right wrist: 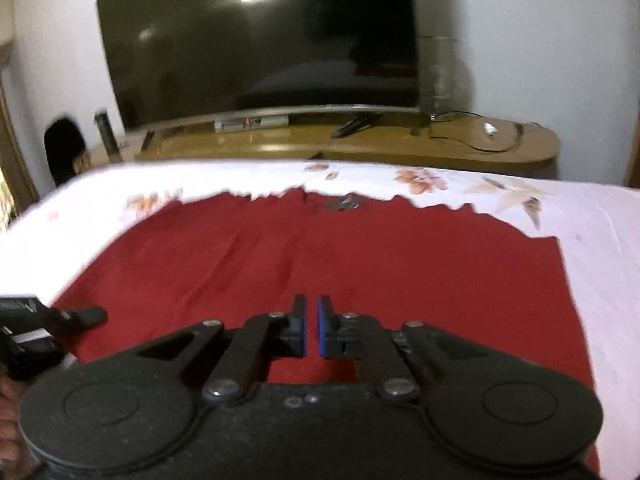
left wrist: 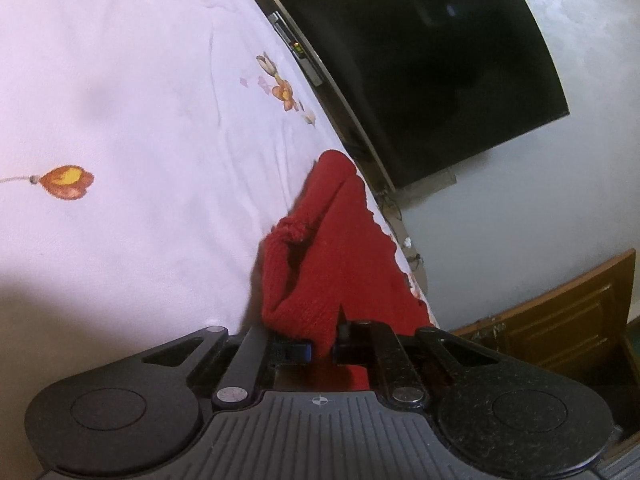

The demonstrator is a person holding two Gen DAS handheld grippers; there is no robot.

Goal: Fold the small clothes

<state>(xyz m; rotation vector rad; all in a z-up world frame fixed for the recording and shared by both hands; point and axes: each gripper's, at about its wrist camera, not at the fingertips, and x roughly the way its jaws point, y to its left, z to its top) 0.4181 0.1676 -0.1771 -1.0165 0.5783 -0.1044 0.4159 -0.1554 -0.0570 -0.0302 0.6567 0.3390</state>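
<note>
The red cloth (right wrist: 320, 264) lay spread flat on the floral sheet (right wrist: 600, 240), filling the middle of the right wrist view, with its ragged far edge running from ten to two o'clock. In the left wrist view the same cloth rose in a bunched peak toward twelve o'clock, pulled up off the sheet near the bed's edge.

The left gripper (left wrist: 322, 350) was clamped on a fold of that cloth, the fabric pinched between its pads. The right gripper (right wrist: 311, 332) had its jaws together with only a thin slit between the blue pads; nothing was visibly caught in them, and the cloth lay beneath them. The left gripper also showed at nine o'clock in the right view, at the cloth's near left corner.

The risk, as I judged it, was a one-sided fold: with only the left corner gripped, lifting would drag the cloth askew and wrinkle it. The left pinch looked thick, so it might hold more than one layer. The TV (right wrist: 256, 40) and stand (right wrist: 360, 148) stood well apart at twelve o'clock.
</note>
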